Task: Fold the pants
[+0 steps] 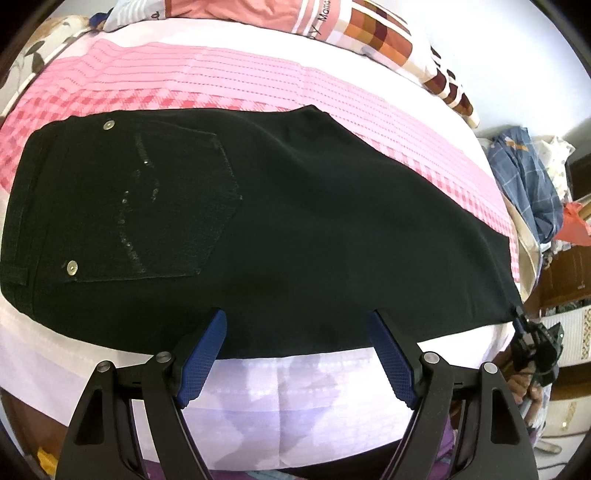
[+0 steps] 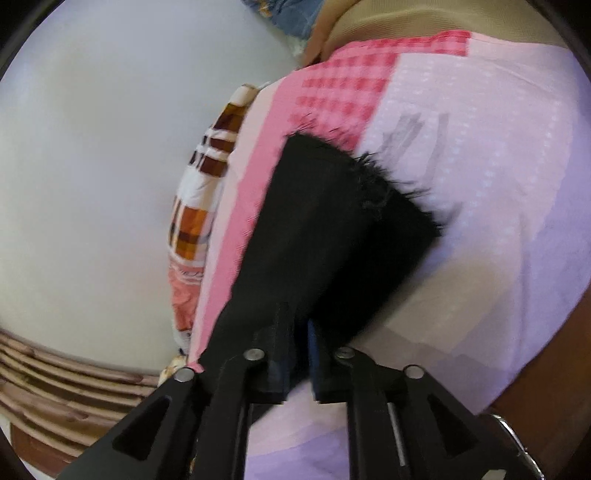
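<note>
Black pants lie flat on the pink checked bedspread, waistband at the left, legs stacked and running right. A back pocket with metal rivets faces up. My left gripper is open, its blue pads hovering over the pants' near edge, holding nothing. My right gripper is shut on the pants' leg end, whose frayed hem spreads out beyond the fingers. It also shows in the left wrist view at the pants' far right corner.
Patterned pillows lie along the bed's far side. A pile of clothes sits past the bed's right end, by wooden furniture. A white wall and a wooden headboard show in the right wrist view.
</note>
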`<action>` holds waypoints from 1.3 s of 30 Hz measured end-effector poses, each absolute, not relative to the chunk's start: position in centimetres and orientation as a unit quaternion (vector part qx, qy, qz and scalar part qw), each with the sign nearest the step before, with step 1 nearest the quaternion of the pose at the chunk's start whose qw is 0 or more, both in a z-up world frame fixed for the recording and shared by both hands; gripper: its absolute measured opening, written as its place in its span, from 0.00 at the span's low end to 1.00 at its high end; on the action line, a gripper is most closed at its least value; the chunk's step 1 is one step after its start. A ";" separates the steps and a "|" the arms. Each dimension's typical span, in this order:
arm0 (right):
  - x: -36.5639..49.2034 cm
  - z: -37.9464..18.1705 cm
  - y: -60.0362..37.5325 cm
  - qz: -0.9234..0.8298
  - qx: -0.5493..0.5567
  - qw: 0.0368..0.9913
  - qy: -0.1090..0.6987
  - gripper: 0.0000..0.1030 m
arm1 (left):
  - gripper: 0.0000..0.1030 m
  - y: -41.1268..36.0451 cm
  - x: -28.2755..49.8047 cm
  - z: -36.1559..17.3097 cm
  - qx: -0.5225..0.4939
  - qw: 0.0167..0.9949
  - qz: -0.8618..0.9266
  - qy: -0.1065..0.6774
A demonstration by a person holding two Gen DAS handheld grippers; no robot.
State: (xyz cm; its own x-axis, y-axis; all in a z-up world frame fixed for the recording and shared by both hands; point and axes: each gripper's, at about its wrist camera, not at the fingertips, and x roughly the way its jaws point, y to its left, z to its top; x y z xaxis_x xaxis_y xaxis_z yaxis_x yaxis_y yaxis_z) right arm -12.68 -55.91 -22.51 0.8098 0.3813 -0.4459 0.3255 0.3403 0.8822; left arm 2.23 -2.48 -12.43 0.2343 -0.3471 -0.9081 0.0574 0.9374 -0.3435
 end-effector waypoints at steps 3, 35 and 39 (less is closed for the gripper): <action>-10.7 -22.9 -53.5 0.074 0.602 0.732 0.311 0.40 | 0.77 -1.7 1.8 -12.5 -0.124 0.781 -0.132 0.597; -7.6 -25.5 -44.9 0.082 0.615 0.659 0.426 0.32 | 0.77 2.5 0.8 -14.0 -0.172 0.774 -0.124 0.597; -7.3 -25.5 -44.4 0.082 0.613 0.659 0.427 0.34 | 0.77 2.7 0.9 -14.2 -0.176 0.772 -0.128 0.598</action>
State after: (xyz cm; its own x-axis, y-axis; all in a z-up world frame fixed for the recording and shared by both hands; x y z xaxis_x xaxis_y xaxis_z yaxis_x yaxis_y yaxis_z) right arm -7.25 -44.44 -25.46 0.6218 0.6315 -0.4632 0.4162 0.2345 0.8785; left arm 0.86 2.70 -14.24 0.2527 -0.4079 -0.8774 -0.0130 0.9053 -0.4246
